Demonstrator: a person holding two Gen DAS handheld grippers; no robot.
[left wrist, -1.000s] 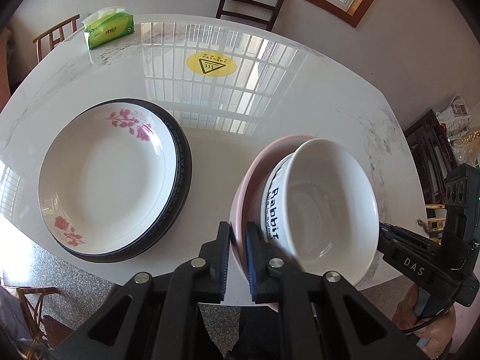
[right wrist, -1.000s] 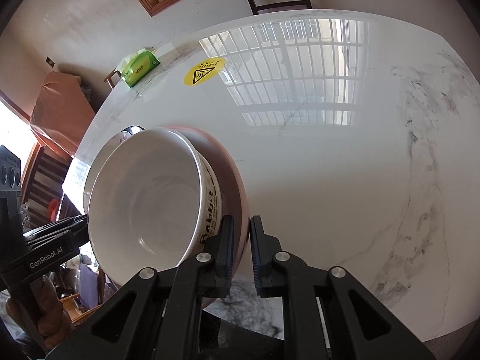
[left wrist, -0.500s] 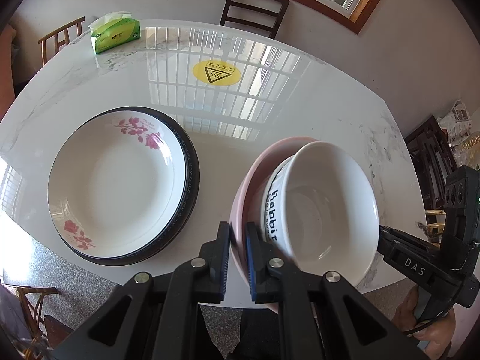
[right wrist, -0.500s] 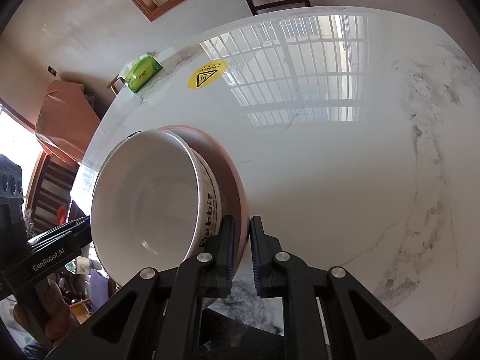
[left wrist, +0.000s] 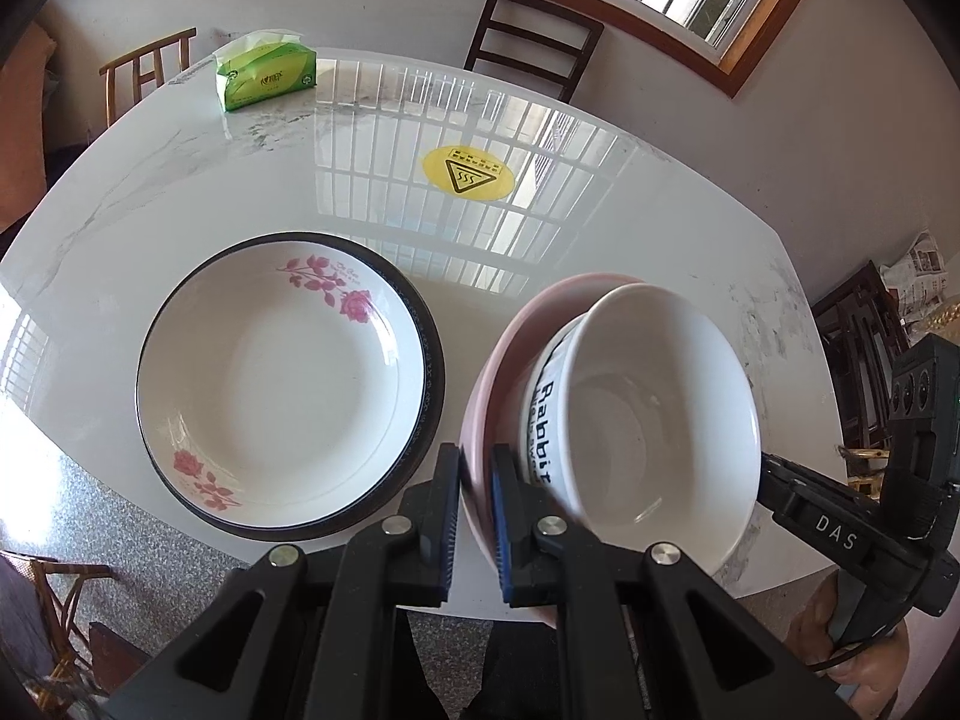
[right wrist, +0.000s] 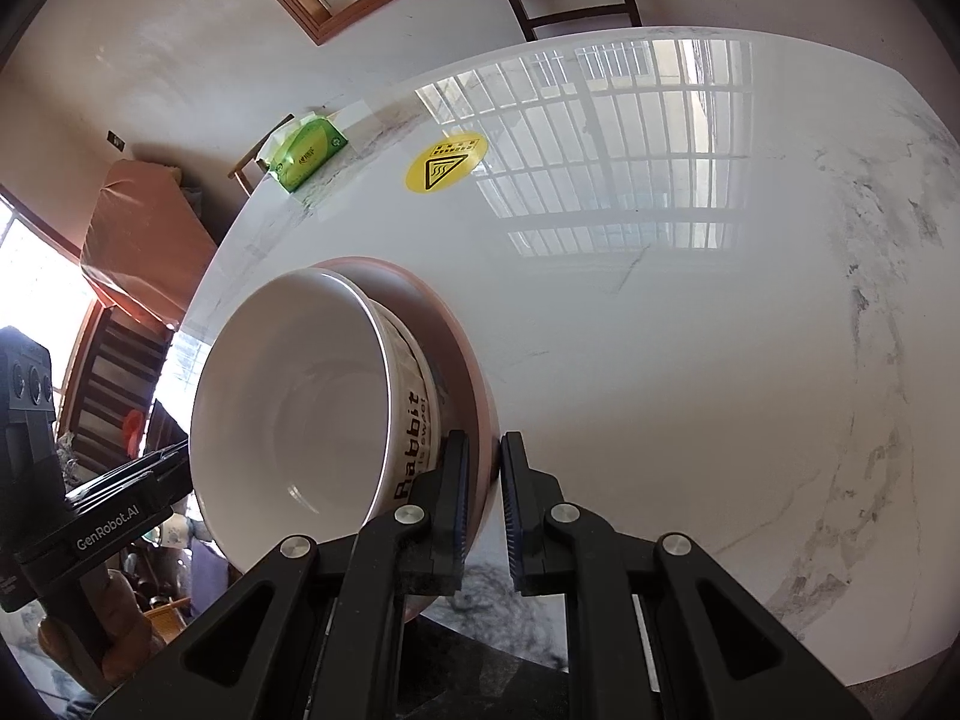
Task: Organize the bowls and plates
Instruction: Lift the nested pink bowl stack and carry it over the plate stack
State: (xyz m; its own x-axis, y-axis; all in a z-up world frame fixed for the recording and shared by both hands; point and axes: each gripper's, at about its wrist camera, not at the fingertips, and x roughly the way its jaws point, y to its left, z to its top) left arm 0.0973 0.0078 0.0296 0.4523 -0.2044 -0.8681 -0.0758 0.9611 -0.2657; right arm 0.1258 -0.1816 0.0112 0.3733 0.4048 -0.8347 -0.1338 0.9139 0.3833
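Observation:
A white bowl with black "Rabbit" lettering (left wrist: 660,426) sits nested in a pink bowl (left wrist: 498,360). Both are held up above the near edge of the table. My left gripper (left wrist: 475,480) is shut on the pink bowl's left rim. My right gripper (right wrist: 483,474) is shut on its right rim; the white bowl (right wrist: 300,408) and the pink bowl (right wrist: 462,354) show there too. A white floral plate (left wrist: 282,384) lies stacked on a black-rimmed plate (left wrist: 429,396) on the table, left of the bowls.
The white marble table (left wrist: 600,222) carries a yellow warning sticker (left wrist: 468,173) and a green tissue pack (left wrist: 264,75) at the far left. Chairs stand around it, one at the far side (left wrist: 534,39). Dark furniture (left wrist: 864,348) stands at the right.
Both grippers have lifted the nested bowls a little higher and back; the plates and the table look farther off. The grips have not changed.

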